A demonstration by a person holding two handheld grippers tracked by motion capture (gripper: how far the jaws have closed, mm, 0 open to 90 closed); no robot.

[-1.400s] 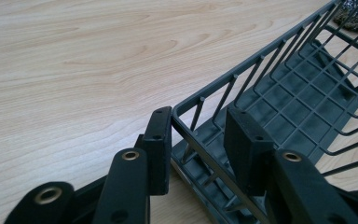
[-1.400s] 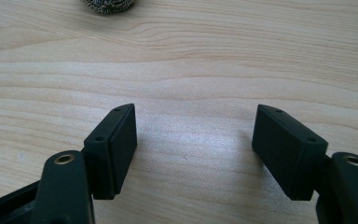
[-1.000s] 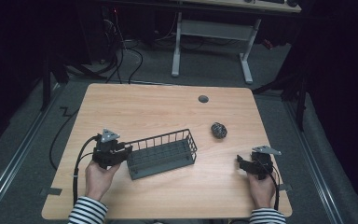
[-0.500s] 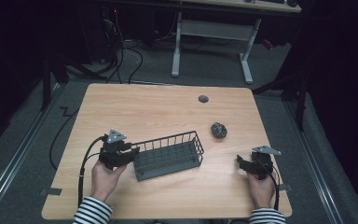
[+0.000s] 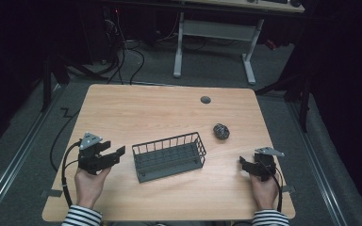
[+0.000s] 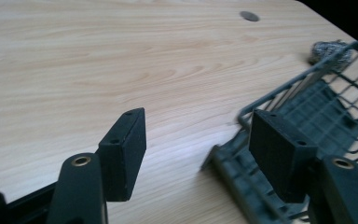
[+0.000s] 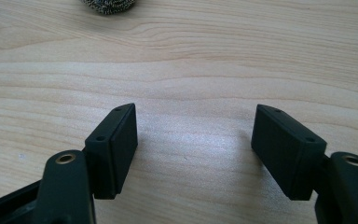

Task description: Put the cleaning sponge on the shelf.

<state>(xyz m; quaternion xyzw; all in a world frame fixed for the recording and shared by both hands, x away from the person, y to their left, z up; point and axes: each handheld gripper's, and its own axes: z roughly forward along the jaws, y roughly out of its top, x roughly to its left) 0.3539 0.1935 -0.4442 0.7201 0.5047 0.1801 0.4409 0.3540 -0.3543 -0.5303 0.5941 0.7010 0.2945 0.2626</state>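
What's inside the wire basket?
Nothing: through the wire basket you see just its bare grid floor. The steel scrubber sits outside, behind it on the table. No part is covered.

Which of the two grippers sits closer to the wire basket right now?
The left gripper: its open jaws, just released, sit beside the wire basket end, while the right gripper rests farther off, apart from it.

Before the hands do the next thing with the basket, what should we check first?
1. Left gripper has let go of the wire basket: ok, its jaws have just been opening and stand apart, clear of the basket's end.
2. Basket sits flat on the table: ok.
3. Basket has room inside: ok, nothing lies in it.
4. Right gripper is open: ok, bare wood shows between its jaws.
5. Steel wool ball is free to pick up: ok, it lies alone beyond the basket.
6. Which hand goes next: cannot tell.
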